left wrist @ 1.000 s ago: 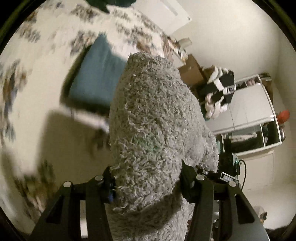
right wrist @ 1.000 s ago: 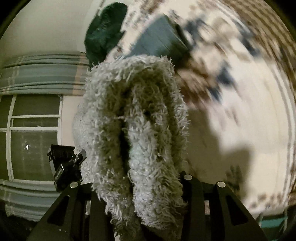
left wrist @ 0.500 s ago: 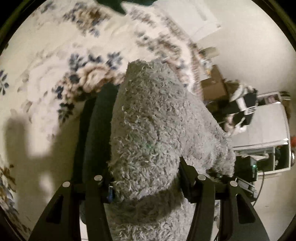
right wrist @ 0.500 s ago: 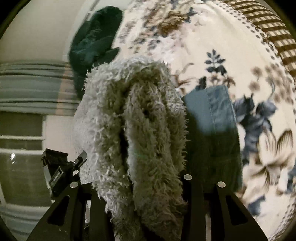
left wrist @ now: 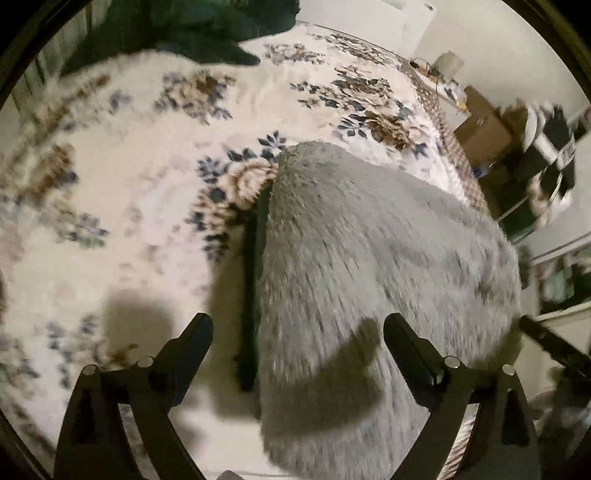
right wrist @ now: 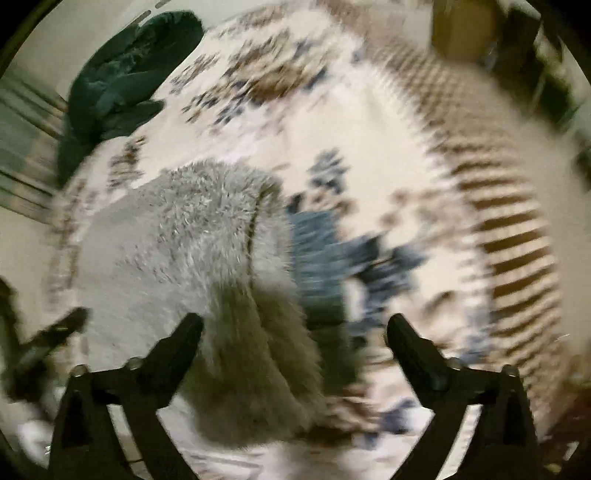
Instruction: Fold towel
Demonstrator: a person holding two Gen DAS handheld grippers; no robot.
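The folded grey shaggy towel (left wrist: 369,266) lies on top of a folded blue towel (left wrist: 251,295), whose dark edge shows along its left side. My left gripper (left wrist: 297,328) hangs open just above the grey towel's near end, touching nothing. In the right wrist view the grey towel (right wrist: 207,240) rests with the blue towel (right wrist: 317,243) peeking out to its right. My right gripper (right wrist: 295,328) is open over the grey towel's near corner. Both views are motion-blurred.
The towels rest on a white bedspread (left wrist: 129,184) with blue and brown flowers. A dark green cloth heap (left wrist: 192,29) lies at the far end of the bed. Cardboard boxes (left wrist: 484,129) and a white cabinet stand beyond the bed's right edge.
Both grippers have opened and let go of the grey towel, which now lies on the blue towel. Both have pulled back from it.
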